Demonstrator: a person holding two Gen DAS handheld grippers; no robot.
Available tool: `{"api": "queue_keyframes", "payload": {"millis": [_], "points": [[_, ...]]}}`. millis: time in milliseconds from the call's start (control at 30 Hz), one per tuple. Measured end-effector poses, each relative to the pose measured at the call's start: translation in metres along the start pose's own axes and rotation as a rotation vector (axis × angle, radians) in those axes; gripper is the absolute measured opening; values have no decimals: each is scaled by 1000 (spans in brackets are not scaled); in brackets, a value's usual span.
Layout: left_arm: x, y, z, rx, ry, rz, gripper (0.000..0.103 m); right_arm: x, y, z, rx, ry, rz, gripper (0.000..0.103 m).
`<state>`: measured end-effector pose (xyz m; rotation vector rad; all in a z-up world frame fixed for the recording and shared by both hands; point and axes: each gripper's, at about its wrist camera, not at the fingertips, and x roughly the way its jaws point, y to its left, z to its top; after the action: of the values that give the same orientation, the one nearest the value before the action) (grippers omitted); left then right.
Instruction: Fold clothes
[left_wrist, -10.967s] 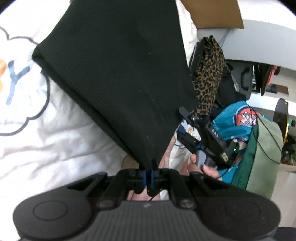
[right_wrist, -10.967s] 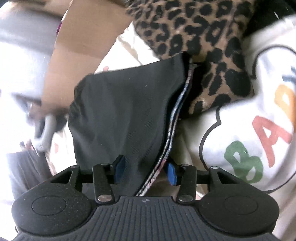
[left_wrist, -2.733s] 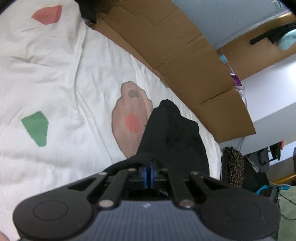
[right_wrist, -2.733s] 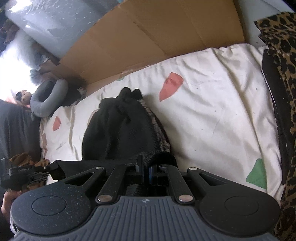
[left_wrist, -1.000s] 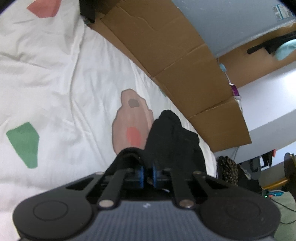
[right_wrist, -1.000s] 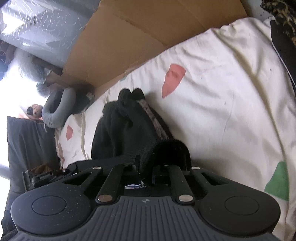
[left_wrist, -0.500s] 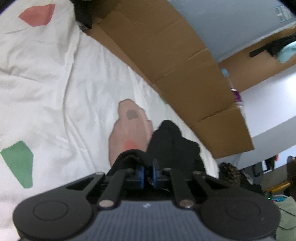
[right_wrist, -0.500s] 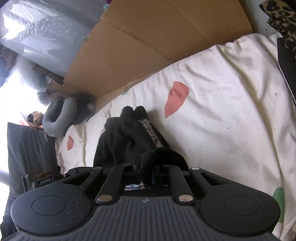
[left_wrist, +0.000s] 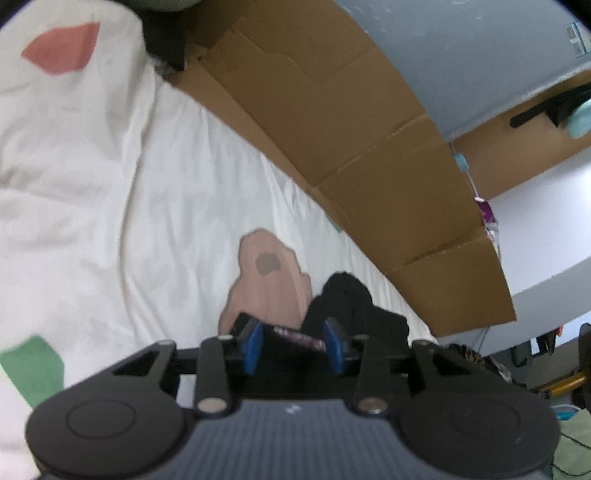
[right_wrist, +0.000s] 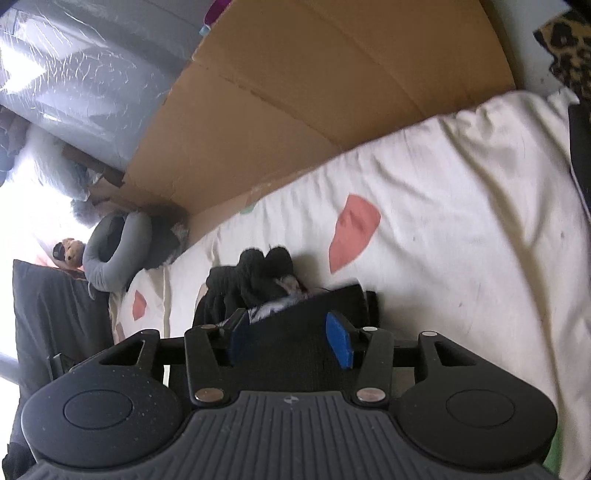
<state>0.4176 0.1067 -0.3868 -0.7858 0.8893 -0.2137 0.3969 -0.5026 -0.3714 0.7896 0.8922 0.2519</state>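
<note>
Black garment (right_wrist: 258, 291) bunched on the white sheet (right_wrist: 461, 229) near its cardboard-lined (right_wrist: 295, 122) far edge, one garment, left gripper (left_wrist: 293, 345) and right gripper (right_wrist: 290, 338) both spread, released above it.

Garment (right_wrist: 280, 314) lies on bedsheet (right_wrist: 461, 240), cardboard (right_wrist: 295, 110) behind it, neck pillow (right_wrist: 114, 254) far left.

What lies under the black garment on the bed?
The black garment rests on the white printed sheet. A patterned lining shows at its folded edge. Whatever the sheet carries directly beneath it is covered. Both grippers' jaws stand open.
</note>
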Motion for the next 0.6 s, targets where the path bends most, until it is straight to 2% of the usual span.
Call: {"api": "queue_keyframes", "payload": {"millis": [133, 333, 500, 533, 600], "points": [[0, -3, 6, 40, 2, 35, 39, -2, 2, 4, -35, -13, -17, 53], [6, -3, 0, 101, 31, 94, 38, -4, -2, 1, -106, -3, -96, 53], [14, 1, -6, 129, 57, 104, 38, 0, -6, -2, -133, 8, -136, 52], [15, 2, -6, 127, 61, 97, 37, 1, -5, -3, -144, 11, -142, 52], [18, 5, -8, 124, 69, 82, 29, 4, -4, -4, -164, 19, -150, 52]]}}
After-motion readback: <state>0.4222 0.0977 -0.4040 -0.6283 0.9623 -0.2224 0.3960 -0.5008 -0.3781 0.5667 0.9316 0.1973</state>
